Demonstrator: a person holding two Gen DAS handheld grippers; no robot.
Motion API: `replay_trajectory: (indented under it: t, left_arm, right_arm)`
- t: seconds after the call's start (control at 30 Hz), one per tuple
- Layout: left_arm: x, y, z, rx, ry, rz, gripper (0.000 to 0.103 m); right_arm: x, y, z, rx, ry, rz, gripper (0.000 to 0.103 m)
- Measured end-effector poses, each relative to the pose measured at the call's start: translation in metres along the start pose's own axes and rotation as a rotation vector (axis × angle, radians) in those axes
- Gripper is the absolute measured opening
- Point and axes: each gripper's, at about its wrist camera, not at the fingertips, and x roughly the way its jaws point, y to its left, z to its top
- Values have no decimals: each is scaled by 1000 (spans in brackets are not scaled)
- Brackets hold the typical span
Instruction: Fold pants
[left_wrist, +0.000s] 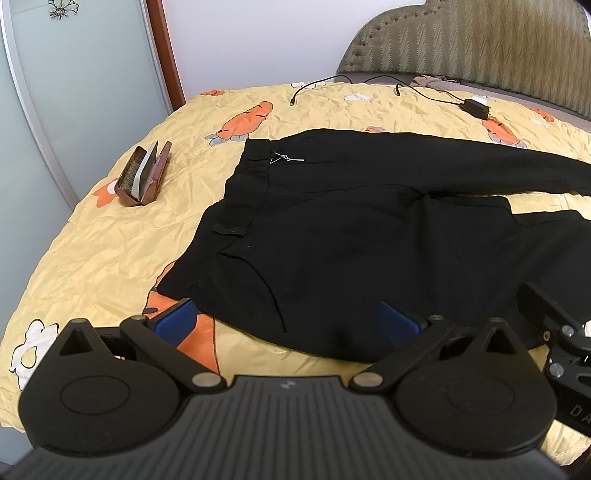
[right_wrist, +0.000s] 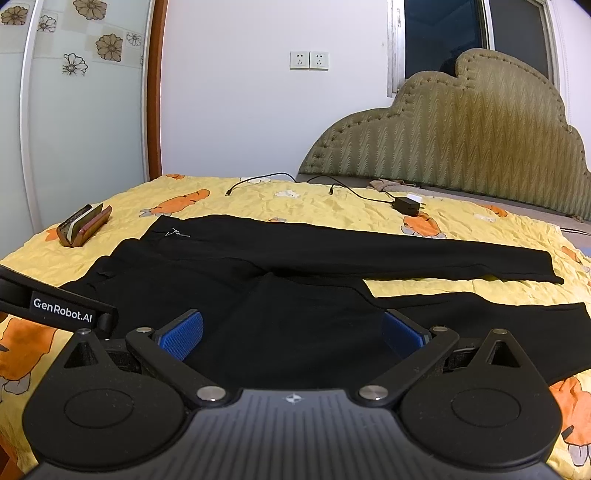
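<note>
- Lying flat on the bedsheet (left_wrist: 92, 258), the black pants (left_wrist: 351, 221) are spread, legs parted.
- Left gripper (left_wrist: 288, 321) and right gripper (right_wrist: 291, 332) are held spread wide, empty.
- Only one fabric layer could be pinched, or the sheet caught too.

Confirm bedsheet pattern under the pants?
Yellow bedsheet printed with orange carrots and white flowers, lying under the black pants. Clearest in the right wrist view.

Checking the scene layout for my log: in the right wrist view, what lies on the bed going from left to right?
Brown case → black pants, waistband left and legs running right → black power adapter with its cable, near the headboard. The right gripper hangs open over the near side of the pants.
</note>
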Motion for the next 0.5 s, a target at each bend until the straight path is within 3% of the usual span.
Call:
replay_trajectory:
  t: [0.5]
  left_arm:
    - [-1,0,1,3,0,-6,103]
  right_arm:
    - [-3,-4,-3,10,1,-8,103]
